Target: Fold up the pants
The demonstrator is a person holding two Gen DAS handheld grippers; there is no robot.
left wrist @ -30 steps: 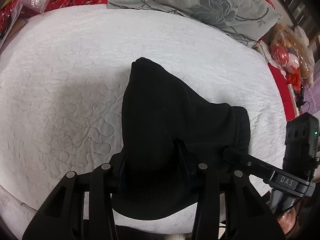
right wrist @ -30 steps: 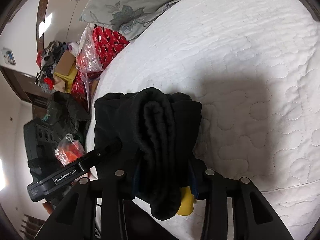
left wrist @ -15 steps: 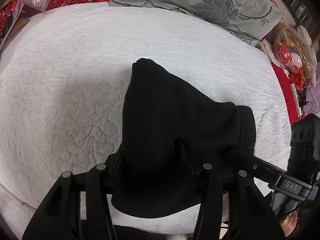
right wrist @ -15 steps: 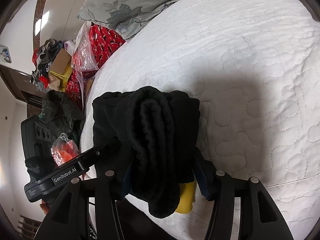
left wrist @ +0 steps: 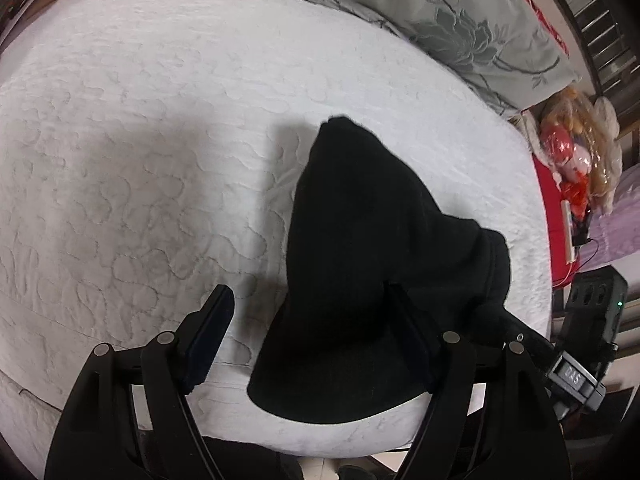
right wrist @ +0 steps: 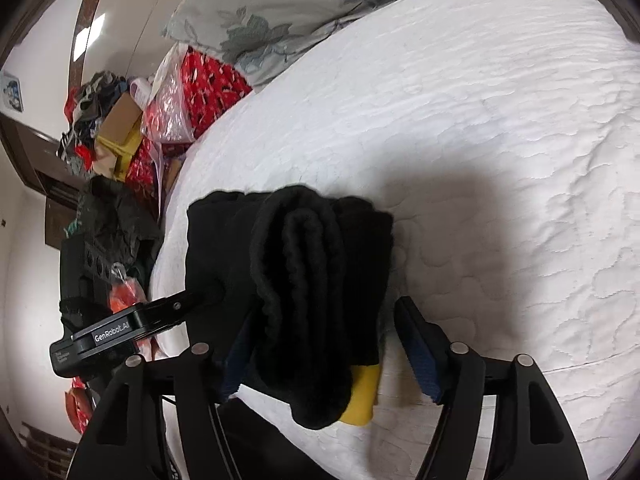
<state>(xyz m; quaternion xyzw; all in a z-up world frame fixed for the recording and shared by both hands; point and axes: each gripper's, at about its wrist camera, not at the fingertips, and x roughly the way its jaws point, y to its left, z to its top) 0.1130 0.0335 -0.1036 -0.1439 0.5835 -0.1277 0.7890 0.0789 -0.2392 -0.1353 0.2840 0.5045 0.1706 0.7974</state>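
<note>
The black pants (left wrist: 372,240) lie folded in a thick bundle on the white quilted bed (left wrist: 140,140) near its front edge. My left gripper (left wrist: 312,328) is open; its left finger stands clear of the cloth and its right finger touches the bundle's side. In the right wrist view the pants (right wrist: 312,272) show stacked folded layers, with a yellow tag (right wrist: 360,396) at the near end. My right gripper (right wrist: 328,344) is open around that end; the right finger is clear, the left finger lies against the cloth. The other gripper (right wrist: 96,336) shows at the left.
A grey floral pillow (left wrist: 420,12) lies at the head of the bed. Red bedding and bagged items (right wrist: 180,92) sit to one side, plush toys (left wrist: 576,160) on the other. The bed's front edge (left wrist: 120,392) is right below the grippers.
Both grippers have opened and let go of the pants. The bundle now rests on the bed, and the left gripper has shifted left of it.
</note>
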